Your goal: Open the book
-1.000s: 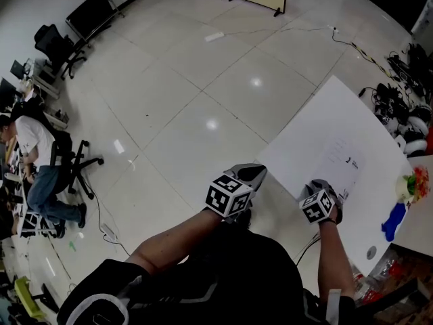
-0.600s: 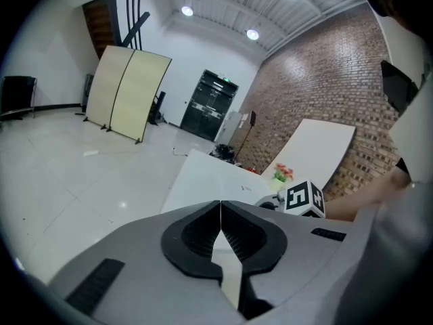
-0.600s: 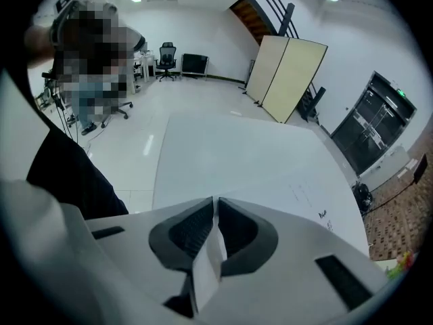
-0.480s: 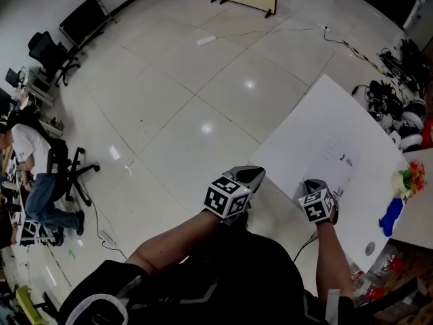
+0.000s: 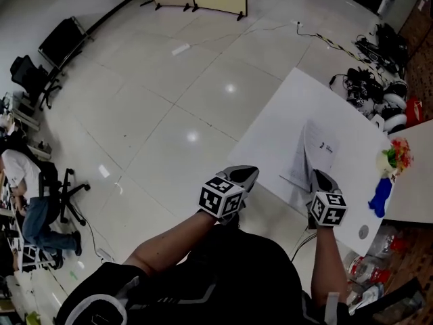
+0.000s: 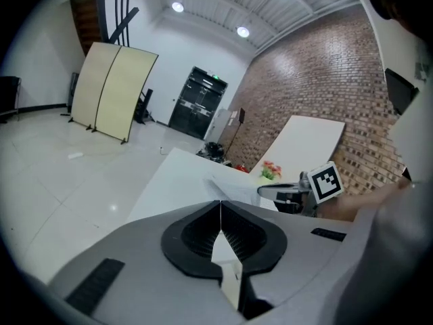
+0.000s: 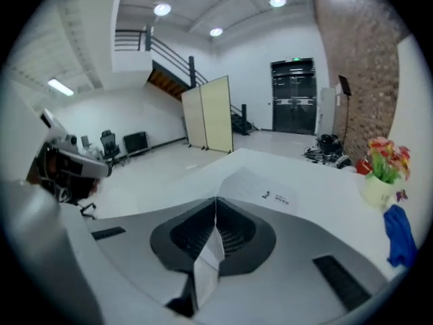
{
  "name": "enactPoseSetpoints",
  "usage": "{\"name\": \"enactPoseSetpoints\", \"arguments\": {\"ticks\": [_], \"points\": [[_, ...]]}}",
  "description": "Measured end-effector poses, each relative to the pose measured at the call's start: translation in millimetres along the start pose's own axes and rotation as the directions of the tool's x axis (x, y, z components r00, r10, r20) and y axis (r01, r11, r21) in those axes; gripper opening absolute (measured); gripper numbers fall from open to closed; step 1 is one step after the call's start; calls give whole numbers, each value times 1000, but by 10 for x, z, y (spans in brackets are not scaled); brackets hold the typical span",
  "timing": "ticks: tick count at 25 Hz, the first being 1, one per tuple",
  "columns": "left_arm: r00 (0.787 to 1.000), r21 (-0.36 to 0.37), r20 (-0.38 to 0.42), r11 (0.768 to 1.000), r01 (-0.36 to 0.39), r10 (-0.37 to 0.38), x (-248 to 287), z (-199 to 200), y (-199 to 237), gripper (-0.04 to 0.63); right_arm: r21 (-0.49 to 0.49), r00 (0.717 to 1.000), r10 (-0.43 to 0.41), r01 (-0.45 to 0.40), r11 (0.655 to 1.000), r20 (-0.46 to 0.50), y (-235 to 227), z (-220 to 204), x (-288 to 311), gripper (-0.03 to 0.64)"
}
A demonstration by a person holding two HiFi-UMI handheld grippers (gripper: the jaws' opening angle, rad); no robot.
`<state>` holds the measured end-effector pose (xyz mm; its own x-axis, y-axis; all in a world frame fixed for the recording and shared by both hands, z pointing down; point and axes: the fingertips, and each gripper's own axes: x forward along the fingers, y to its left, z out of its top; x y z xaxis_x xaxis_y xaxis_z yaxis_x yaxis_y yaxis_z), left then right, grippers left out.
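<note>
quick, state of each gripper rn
left gripper: shut, nothing between the jaws
right gripper: jaws have just been closing, now shut on the book cover

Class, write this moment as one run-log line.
right tongs: just closing, pinching book cover | cover: raised off table | left tongs: shut, empty
</note>
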<state>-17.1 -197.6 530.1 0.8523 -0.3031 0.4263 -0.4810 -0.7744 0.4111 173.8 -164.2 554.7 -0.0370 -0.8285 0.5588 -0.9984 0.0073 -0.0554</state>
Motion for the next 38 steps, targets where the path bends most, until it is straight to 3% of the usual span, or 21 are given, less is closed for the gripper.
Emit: {"name": "enactPoseSetpoints", "arguments": {"ticks": [3,5,9,12,19,22,25,29,30,32,35,38], "points": [[999,18,-14,999,30,-30,133,14,-178,4,170,993,-59,41,985,99,-311,21,-285,9],[999,27,-22,999,47,-46,221,29,-286,4,312,982,-106,52,949,158,-554,-20,-478,9],[997,43,-39,996,72,-71,359,47,-481,5,561,946,-200,24,828,255,-997,-140,-861,9],[995,61,-46,994,91,-89,461,75,-653,3,702,913,-283,-5,712,294,-1336,-279,-1114,9],[992,89,-69,989,114,-108,570,73,-931,5,836,854,-442,13,548,276,-1988,-702,-1525,9],[992,95,-78,990,107,-100,576,31,-961,4,861,851,-467,35,507,240,-2138,-921,-1559,6],[993,96,-83,991,98,-90,565,1,-1003,4,870,855,-474,58,490,210,-2264,-1115,-1572,6],[993,101,-85,991,86,-78,526,-27,-1033,4,912,858,-497,98,399,125,-2447,-1472,-1536,6],[994,102,-85,991,84,-76,514,-31,-1035,4,910,862,-499,133,392,89,-2470,-1569,-1523,6],[994,105,-82,991,81,-72,498,-28,-1034,5,877,865,-503,238,417,5,-2501,-1712,-1512,8],[995,105,-75,992,76,-68,500,-8,-1031,5,796,844,-532,369,480,-70,-2530,-1754,-1558,8],[994,106,-72,991,84,-76,539,-2,-1061,4,708,850,-522,406,578,-62,-2469,-1626,-1574,8]]}}
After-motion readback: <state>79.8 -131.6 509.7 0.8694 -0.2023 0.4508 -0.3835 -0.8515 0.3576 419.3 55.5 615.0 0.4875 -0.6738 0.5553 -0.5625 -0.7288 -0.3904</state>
